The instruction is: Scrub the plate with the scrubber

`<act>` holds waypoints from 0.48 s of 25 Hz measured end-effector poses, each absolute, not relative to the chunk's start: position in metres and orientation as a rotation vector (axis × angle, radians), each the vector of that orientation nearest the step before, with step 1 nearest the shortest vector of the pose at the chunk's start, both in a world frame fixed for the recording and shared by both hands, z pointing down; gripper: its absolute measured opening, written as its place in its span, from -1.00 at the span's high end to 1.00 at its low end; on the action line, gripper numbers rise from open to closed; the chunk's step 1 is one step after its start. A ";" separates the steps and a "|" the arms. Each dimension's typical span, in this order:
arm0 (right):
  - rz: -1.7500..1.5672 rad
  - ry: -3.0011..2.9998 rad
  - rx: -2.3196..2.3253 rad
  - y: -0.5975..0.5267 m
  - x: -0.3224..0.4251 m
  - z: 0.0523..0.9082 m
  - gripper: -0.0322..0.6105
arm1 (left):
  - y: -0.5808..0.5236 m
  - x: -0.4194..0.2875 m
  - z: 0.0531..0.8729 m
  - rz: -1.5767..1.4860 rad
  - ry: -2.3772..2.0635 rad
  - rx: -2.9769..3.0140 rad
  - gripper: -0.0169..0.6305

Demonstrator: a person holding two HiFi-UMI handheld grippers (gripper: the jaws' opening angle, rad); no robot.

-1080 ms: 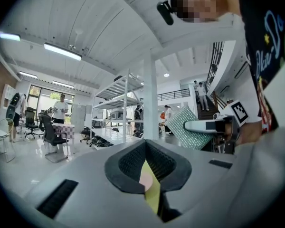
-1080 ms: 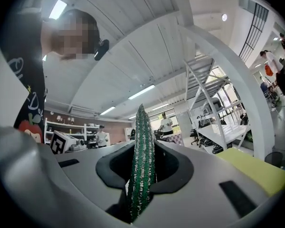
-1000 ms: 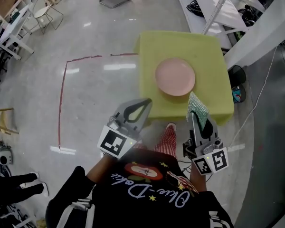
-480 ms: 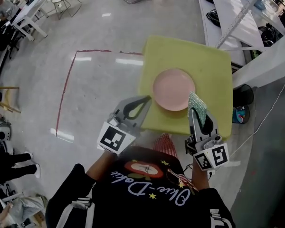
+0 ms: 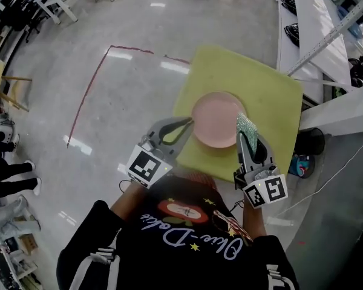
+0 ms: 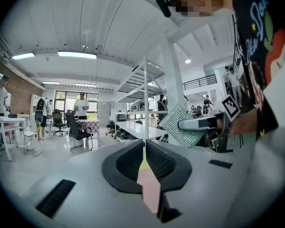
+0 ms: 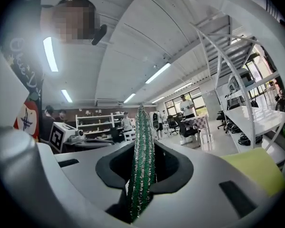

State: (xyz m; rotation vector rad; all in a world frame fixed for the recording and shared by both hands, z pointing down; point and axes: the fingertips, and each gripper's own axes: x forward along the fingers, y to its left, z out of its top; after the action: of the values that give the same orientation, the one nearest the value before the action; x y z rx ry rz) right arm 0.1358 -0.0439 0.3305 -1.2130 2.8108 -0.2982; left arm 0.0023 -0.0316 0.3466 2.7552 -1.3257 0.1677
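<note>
At the plate's 9 o'clock, left tongs (image 5: pixel 186 123): pressed together, empty, tips near the rim.
Plate (image 5: pixel 215 118): pink, mid-worktop (image 5: pixel 263 89).
Right tongs (image 5: pixel 248 142): clamping the scrubber (image 5: pixel 247 127) at the plate's 4 o'clock.
Progress: scrubber in hand; scrubbing apparently not begun.

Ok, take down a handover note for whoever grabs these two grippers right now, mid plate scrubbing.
Left gripper: shut, nothing in it, tip by the left rim of the plate.
Right gripper: shut on the green scrubber, which stands on edge and sticks out ahead of the gripper, over the plate's right rim.
The pink plate lies flat on the yellow table, near its front edge.
Done: scrubber in hand and brought to the plate.
Left: I cannot tell whether the scrubber touches the plate yet. Probably steady the plate with the left gripper, then scrub across its face.
</note>
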 end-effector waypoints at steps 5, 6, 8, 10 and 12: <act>-0.320 2.920 -1.144 -0.068 0.125 0.359 0.70 | -0.039 -0.006 0.367 0.197 -1.370 2.678 0.95; -0.332 2.934 -1.142 -0.072 0.124 0.365 0.70 | -0.040 -0.008 0.374 0.208 -1.373 2.664 0.95; -0.346 2.959 -1.146 -0.082 0.119 0.377 0.70 | -0.044 -0.014 0.386 0.236 -1.370 2.644 0.95; -0.351 2.990 -1.145 -0.091 0.111 0.386 0.70 | -0.049 -0.020 0.398 0.249 -1.365 2.619 0.95; -0.357 3.018 -1.147 -0.100 0.103 0.394 0.70 | -0.055 -0.025 0.410 0.253 -1.360 2.592 0.95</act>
State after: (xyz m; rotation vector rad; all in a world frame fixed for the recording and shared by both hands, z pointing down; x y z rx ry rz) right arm 0.1034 -0.1000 0.3941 -1.1473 3.0179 -0.3573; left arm -0.0250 -0.0553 0.4100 2.5925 -1.3602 0.2529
